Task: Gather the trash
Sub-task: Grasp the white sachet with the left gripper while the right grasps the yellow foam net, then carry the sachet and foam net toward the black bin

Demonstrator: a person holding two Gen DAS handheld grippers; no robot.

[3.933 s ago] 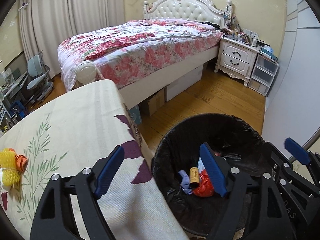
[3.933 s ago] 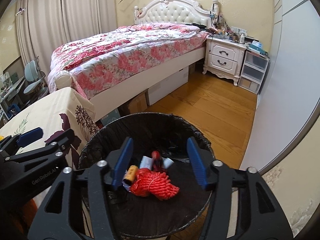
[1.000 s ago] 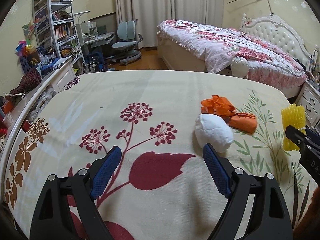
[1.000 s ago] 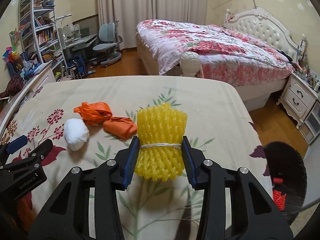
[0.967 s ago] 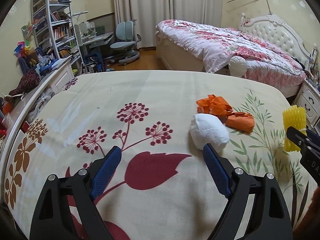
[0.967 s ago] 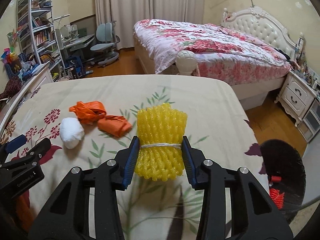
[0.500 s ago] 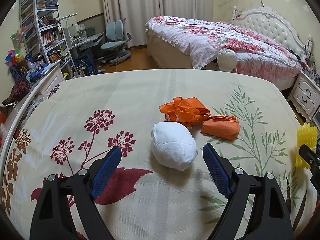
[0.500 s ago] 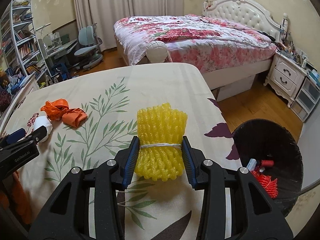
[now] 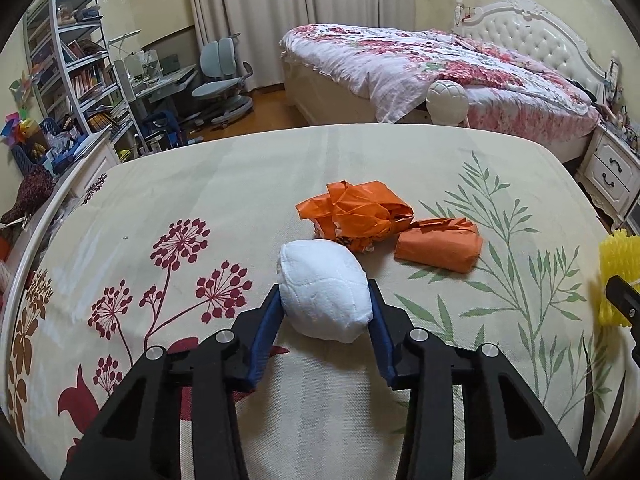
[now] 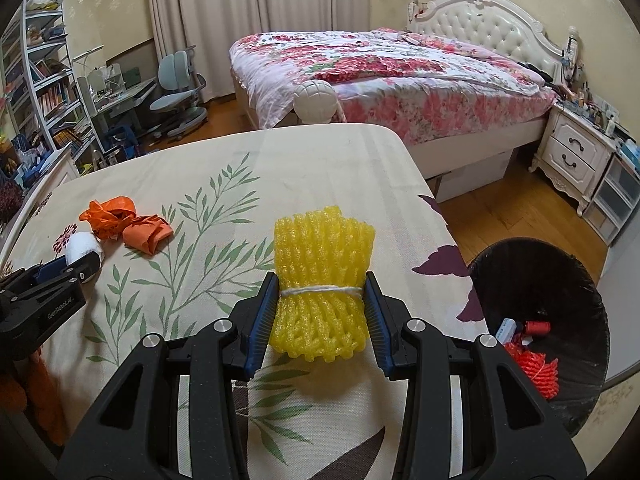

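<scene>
A white padded wad (image 9: 316, 272) lies on the cream flower-print tablecloth (image 9: 240, 176). My left gripper (image 9: 325, 300) is closing on it, both blue pads touching its sides. Just beyond it sit a crumpled orange bag (image 9: 356, 212) and a folded orange packet (image 9: 438, 246). My right gripper (image 10: 321, 282) is shut on a yellow foam net bundle (image 10: 324, 240) tied with white string, held above the table's right part. The black-lined trash bin (image 10: 560, 264) stands on the floor to the right, with a red net (image 10: 534, 368) and small scraps inside.
The table's right edge (image 10: 436, 216) drops to a wooden floor. Behind it stand a bed with a floral quilt (image 10: 380, 68) and a white nightstand (image 10: 576, 156). Shelves, a desk and a chair (image 9: 220, 68) line the back left.
My left gripper came up to the white wad and its jaws narrowed onto it. The right gripper kept the yellow bundle and swung right, bringing the bin into view.
</scene>
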